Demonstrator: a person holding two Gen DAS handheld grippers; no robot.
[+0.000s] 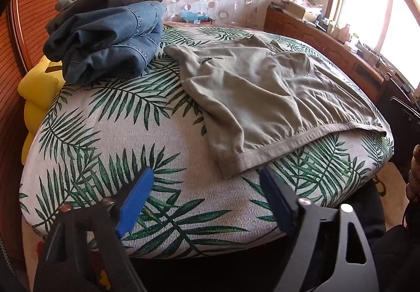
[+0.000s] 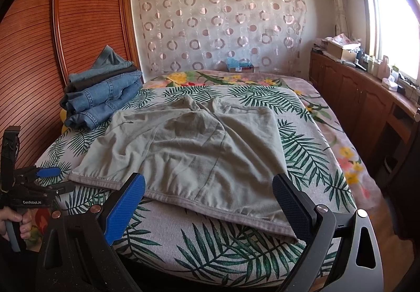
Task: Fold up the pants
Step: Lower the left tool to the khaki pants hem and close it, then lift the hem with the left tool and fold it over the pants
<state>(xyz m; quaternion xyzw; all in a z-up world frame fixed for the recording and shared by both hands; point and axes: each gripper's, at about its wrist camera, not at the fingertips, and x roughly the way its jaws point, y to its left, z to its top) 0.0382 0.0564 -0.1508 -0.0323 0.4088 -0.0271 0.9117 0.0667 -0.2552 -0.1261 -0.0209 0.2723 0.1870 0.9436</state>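
Note:
Grey-green pants [image 1: 262,97] lie spread on a leaf-print cushion [image 1: 126,150], waistband towards me; they also show in the right wrist view [image 2: 189,150]. My left gripper [image 1: 207,200] is open and empty, hovering just short of the pants' near left corner. It also shows at the left edge of the right wrist view [image 2: 56,179]. My right gripper [image 2: 210,205] is open and empty, over the pants' near hem, not touching.
A pile of folded jeans [image 1: 105,37] sits at the cushion's far left, also in the right wrist view [image 2: 102,97]. A wooden wardrobe [image 2: 65,29] stands left, a long cabinet [image 2: 354,97] under the window right. A floral bedspread [image 2: 341,150] lies beneath the cushion.

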